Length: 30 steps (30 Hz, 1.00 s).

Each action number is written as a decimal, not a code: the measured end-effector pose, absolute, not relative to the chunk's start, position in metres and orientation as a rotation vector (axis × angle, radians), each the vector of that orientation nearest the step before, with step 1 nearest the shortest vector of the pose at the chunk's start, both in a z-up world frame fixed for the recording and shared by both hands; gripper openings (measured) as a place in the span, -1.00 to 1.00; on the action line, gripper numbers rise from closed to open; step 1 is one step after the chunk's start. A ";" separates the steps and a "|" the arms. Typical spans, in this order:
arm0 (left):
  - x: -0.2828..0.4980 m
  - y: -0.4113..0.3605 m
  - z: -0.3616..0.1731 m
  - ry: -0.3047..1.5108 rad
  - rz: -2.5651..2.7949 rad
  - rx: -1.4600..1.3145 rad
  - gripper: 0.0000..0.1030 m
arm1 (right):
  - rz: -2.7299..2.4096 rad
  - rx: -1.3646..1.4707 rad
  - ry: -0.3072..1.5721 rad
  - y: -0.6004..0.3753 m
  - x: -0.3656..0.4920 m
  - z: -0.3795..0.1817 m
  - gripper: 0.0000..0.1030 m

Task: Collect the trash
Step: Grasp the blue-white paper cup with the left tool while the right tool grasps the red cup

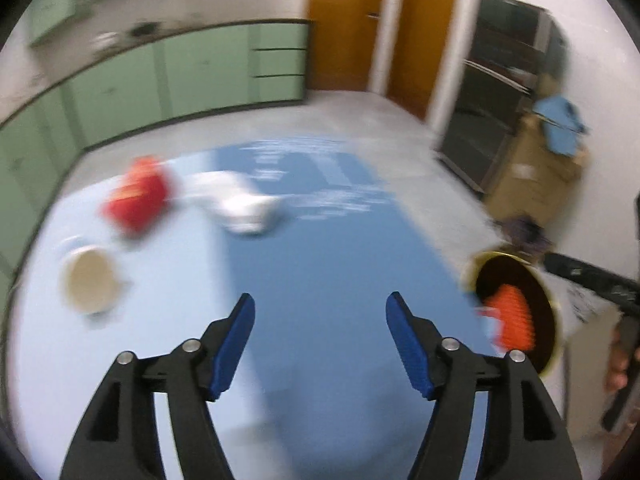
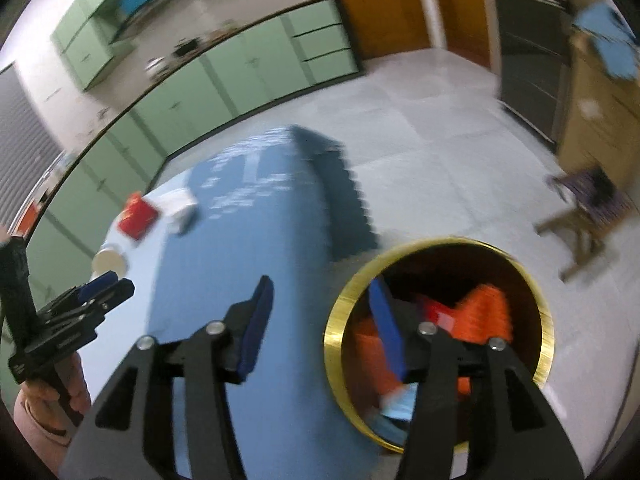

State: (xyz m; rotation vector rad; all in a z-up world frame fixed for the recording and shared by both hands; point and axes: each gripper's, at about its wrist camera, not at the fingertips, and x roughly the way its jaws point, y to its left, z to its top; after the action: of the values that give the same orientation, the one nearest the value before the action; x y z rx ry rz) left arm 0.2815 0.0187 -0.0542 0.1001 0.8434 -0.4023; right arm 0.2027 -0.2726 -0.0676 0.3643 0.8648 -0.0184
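A red packet (image 1: 138, 198), a crumpled white paper (image 1: 240, 204) and a paper cup (image 1: 90, 282) lie at the far left of the blue table (image 1: 320, 264). They also show in the right wrist view: red packet (image 2: 138, 216), white paper (image 2: 178, 206), cup (image 2: 108, 260). A gold-rimmed bin (image 2: 438, 340) holding orange and red trash stands beside the table's right edge; it shows in the left wrist view too (image 1: 516, 308). My left gripper (image 1: 320, 328) is open and empty above the table. My right gripper (image 2: 324, 320) is open and empty, its right finger over the bin's mouth.
Green cabinets (image 1: 180, 68) line the far wall, with an orange door (image 1: 348, 20) beside them. A dark metal rack (image 1: 504, 80) and a cardboard box (image 1: 536, 172) stand at the right. A small stool (image 2: 584, 208) is on the tiled floor.
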 end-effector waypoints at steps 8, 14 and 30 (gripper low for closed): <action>0.305 0.147 -0.061 0.787 -0.058 0.102 0.47 | 0.158 0.288 0.883 -0.168 0.285 -0.070 0.36; 0.323 0.181 -0.072 0.794 -0.009 0.098 0.47 | 0.205 0.266 0.906 -0.122 0.323 -0.079 0.36; 0.370 0.185 -0.098 0.753 -0.026 0.072 -0.02 | 0.286 0.155 0.874 -0.062 0.393 -0.072 0.36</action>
State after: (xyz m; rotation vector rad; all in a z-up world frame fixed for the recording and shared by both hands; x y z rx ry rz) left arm 0.3702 0.1852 -0.0983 0.0718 0.7530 -0.0262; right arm 0.3934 -0.0616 -0.0717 0.1547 0.8743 0.2860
